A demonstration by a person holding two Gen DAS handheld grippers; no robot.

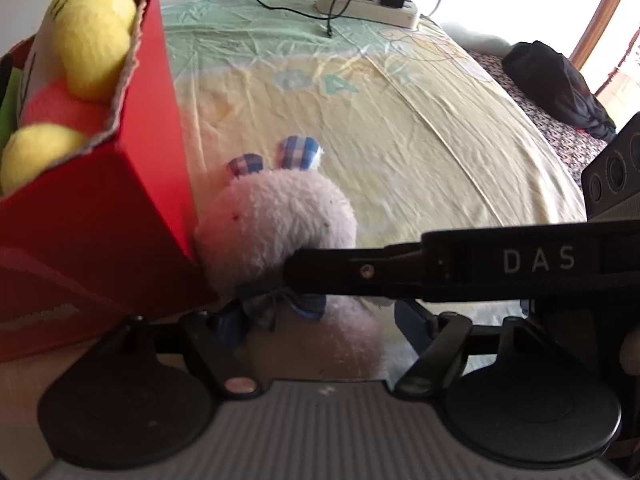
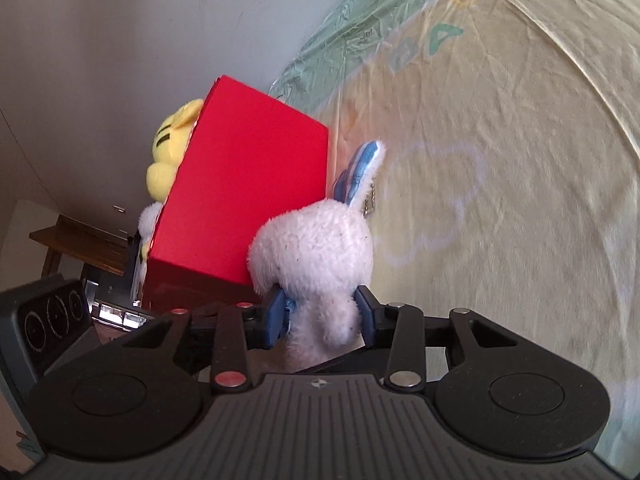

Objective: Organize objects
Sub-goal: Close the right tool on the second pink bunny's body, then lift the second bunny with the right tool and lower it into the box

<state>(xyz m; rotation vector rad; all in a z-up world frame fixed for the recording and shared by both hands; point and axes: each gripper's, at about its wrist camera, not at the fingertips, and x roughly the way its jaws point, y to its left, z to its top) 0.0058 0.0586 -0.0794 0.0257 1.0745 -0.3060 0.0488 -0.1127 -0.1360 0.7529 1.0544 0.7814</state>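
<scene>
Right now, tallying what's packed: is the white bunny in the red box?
Out: the white bunny sits outside the red box, in the right claw.

White plush rabbit (image 2: 316, 240) with blue plaid ears; red box (image 2: 244, 184); yellow, black-striped plush toy (image 1: 86, 36); pale yellow and green bedsheet (image 1: 400, 128).

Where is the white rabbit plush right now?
The white rabbit plush is clamped in the right gripper, its head against the red box on the bed sheet; in the left wrist view it sits just right of the box.
</scene>
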